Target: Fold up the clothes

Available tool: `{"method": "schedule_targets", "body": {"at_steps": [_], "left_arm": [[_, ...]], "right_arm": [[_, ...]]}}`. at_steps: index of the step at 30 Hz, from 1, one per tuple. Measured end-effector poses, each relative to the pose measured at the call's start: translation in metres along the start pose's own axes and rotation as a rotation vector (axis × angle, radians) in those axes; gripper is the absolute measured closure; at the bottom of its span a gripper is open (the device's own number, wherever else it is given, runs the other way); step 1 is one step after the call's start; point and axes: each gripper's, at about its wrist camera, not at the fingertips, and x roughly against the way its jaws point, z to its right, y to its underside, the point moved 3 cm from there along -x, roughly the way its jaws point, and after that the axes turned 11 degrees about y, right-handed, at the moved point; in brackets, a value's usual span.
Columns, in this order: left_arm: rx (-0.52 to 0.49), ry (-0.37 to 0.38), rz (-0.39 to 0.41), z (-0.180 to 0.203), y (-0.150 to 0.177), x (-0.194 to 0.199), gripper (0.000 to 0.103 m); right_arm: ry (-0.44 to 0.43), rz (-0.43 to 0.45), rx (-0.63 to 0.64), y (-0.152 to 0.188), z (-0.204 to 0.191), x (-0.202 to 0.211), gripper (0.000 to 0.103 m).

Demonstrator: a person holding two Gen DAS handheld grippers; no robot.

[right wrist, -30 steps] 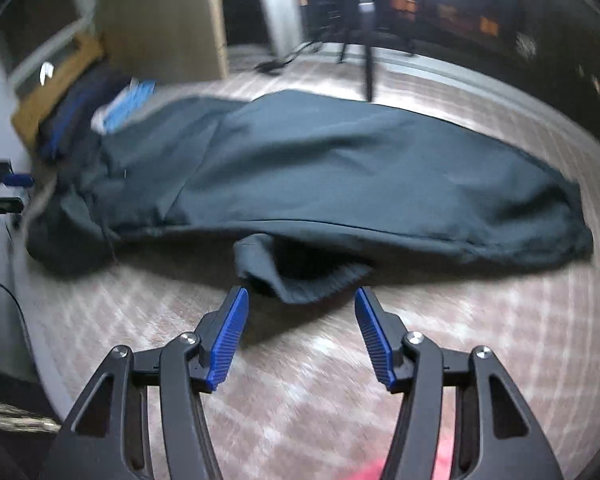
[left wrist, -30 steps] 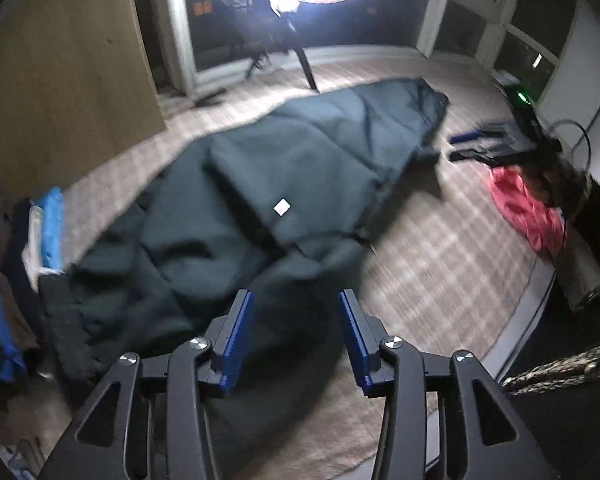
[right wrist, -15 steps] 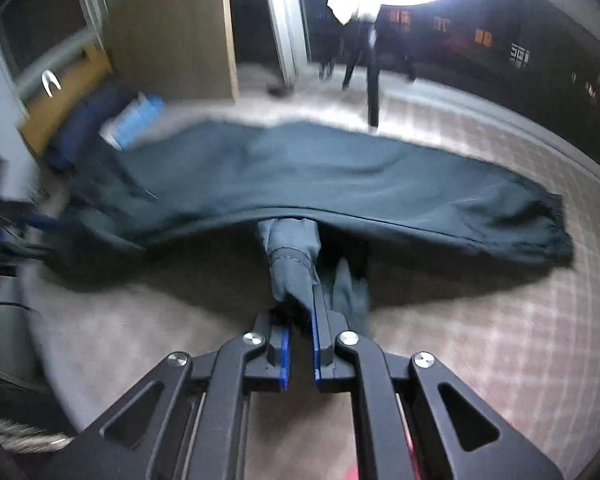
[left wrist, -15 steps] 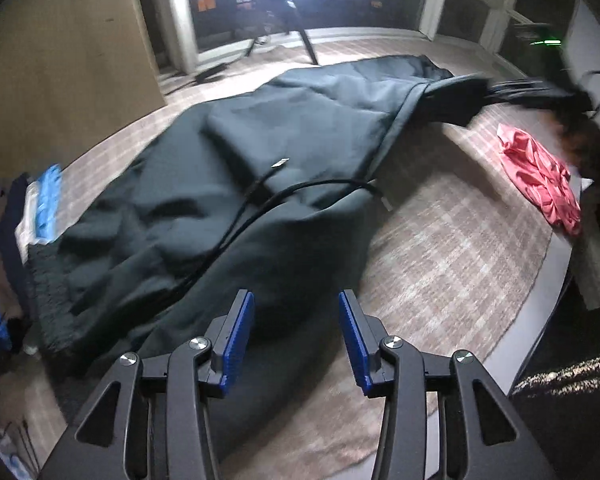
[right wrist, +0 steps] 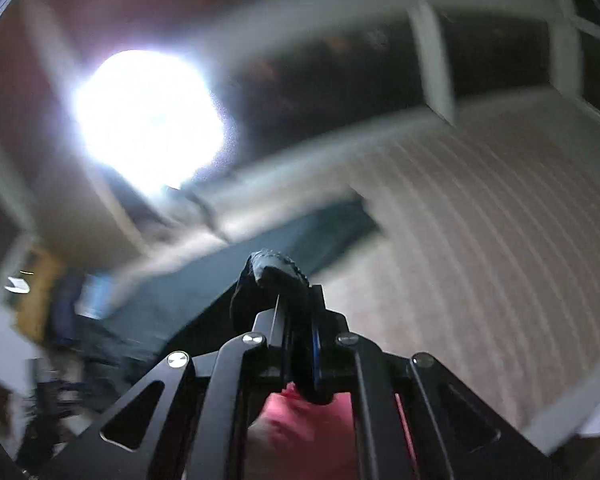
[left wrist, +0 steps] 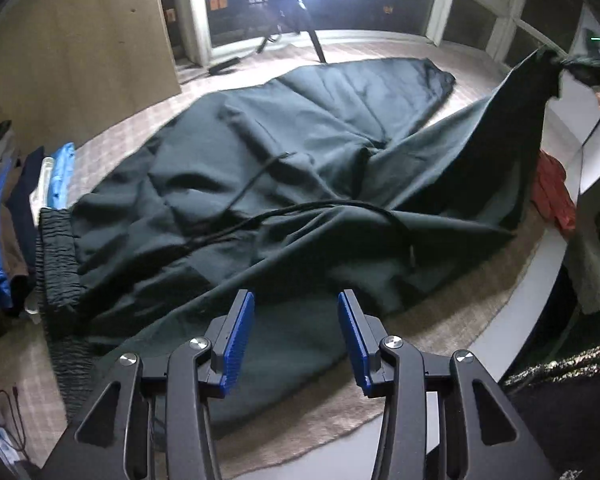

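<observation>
Since half a second ago, the right claw (right wrist: 296,344) has hoisted the cuff of the dark trousers (left wrist: 300,184) high, pinching it; the left claw (left wrist: 296,336) hangs spread above the near leg. If that ribbed cuff slips, the lift is lost. Beyond, on the surface (left wrist: 440,328), a black cord (left wrist: 340,208) could snag; a red garment (left wrist: 556,196) and stacked clothes (left wrist: 28,208) crowd the edges.

Dark green trousers (left wrist: 284,184): spread across the checked surface, wrinkled, elastic waistband at left, black drawcord trailing over the fabric. One leg lies flat; the other is lifted taut toward upper right.
</observation>
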Motion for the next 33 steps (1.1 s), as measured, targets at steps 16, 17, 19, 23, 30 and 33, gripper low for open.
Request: {"method": "schedule_targets", "body": {"at_steps": [16,17,19,23,30,33], "left_arm": [[0.197,-0.119,0.028,-0.042,0.057,0.019,0.061],[0.213,-0.136,0.025,-0.048,0.061,0.017,0.061],[0.276,-0.183,0.024,-0.067,0.072,0.018,0.061],[0.424,-0.249,0.051,-0.099,0.102,0.031,0.059],[0.595,-0.318,0.077,-0.142,0.143,0.044,0.042],[0.616,-0.312,0.058,-0.156,0.148,0.035,0.04]], "right_arm": [[0.244,-0.08,-0.149,-0.008,0.065,-0.007,0.095],[0.239,-0.112,-0.13,-0.002,0.06,-0.022,0.095],[0.2,-0.166,-0.137,0.01,0.053,-0.045,0.095],[0.193,-0.201,-0.114,0.024,0.044,-0.057,0.095],[0.217,-0.217,-0.12,0.024,0.05,-0.065,0.095],[0.228,-0.233,-0.105,0.024,0.044,-0.066,0.095]]}}
